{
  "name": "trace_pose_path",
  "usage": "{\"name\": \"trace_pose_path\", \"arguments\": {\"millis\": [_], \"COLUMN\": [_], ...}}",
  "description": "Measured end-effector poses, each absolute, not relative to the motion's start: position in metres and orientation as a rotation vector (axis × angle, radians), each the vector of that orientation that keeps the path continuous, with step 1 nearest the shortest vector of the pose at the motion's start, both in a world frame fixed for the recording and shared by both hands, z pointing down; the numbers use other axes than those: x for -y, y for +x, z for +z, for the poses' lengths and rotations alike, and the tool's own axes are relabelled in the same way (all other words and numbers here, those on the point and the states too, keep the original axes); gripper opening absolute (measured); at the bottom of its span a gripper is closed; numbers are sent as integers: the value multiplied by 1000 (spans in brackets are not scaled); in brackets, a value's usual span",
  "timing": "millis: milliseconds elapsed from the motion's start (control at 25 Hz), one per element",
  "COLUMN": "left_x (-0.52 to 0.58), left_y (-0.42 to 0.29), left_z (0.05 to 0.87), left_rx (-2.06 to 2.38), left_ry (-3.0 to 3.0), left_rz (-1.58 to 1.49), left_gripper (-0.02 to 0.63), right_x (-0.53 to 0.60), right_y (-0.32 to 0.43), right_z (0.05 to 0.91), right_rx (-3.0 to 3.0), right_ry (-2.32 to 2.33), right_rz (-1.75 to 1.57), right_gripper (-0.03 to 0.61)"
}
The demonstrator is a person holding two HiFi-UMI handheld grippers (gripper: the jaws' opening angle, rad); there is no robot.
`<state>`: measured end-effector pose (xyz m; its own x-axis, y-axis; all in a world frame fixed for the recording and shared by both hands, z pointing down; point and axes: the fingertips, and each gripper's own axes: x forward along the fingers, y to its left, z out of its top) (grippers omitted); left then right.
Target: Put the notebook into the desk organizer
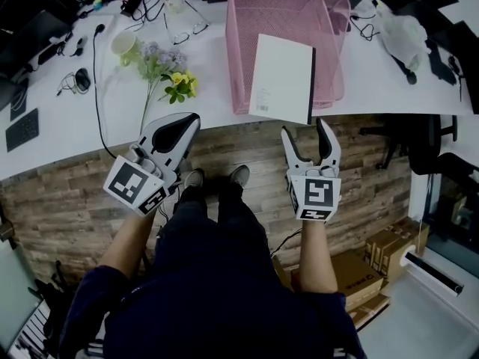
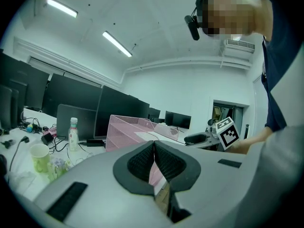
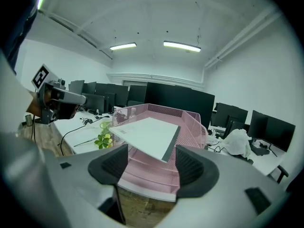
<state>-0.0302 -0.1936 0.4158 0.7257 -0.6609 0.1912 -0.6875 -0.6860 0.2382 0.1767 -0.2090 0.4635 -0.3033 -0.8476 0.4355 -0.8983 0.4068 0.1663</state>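
Observation:
A white notebook [image 1: 282, 78] with a dark spine lies on the top tier of the pink mesh desk organizer [image 1: 247, 28], its near end jutting past the organizer's front edge. In the right gripper view the notebook [image 3: 147, 135] rests tilted on the organizer [image 3: 190, 122], ahead of the jaws. My right gripper [image 1: 308, 138] is open and empty, just short of the notebook's near edge. My left gripper [image 1: 179, 129] is shut with nothing in it, off the desk's front edge, to the left of the organizer.
The white desk [image 1: 67, 133] carries a bunch of artificial flowers [image 1: 168, 69], a paper cup [image 1: 124, 44], cables and a bottle [image 2: 72, 134] left of the organizer. A white bag [image 1: 404, 32] lies to its right. Monitors [image 3: 180, 101] line the back. Cardboard boxes [image 1: 367, 268] stand on the floor.

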Motion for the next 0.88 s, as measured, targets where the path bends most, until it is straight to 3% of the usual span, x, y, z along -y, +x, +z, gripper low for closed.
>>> {"name": "trace_pose_path", "arguments": {"millis": [280,880], "left_x": [188,179], "left_y": [-32,-39], "left_z": [394,359], "left_rx": [1039,1000], "left_ry": [2699,2787], "left_rz": [117,80], "left_gripper": [28,28], "right_x": [196,175], "right_y": [174,162], "right_z": [439,390], "right_rx": [2247,2314], "right_ry": [1568,1664], "right_rz": [158,123], "right_gripper": [296,201]}}
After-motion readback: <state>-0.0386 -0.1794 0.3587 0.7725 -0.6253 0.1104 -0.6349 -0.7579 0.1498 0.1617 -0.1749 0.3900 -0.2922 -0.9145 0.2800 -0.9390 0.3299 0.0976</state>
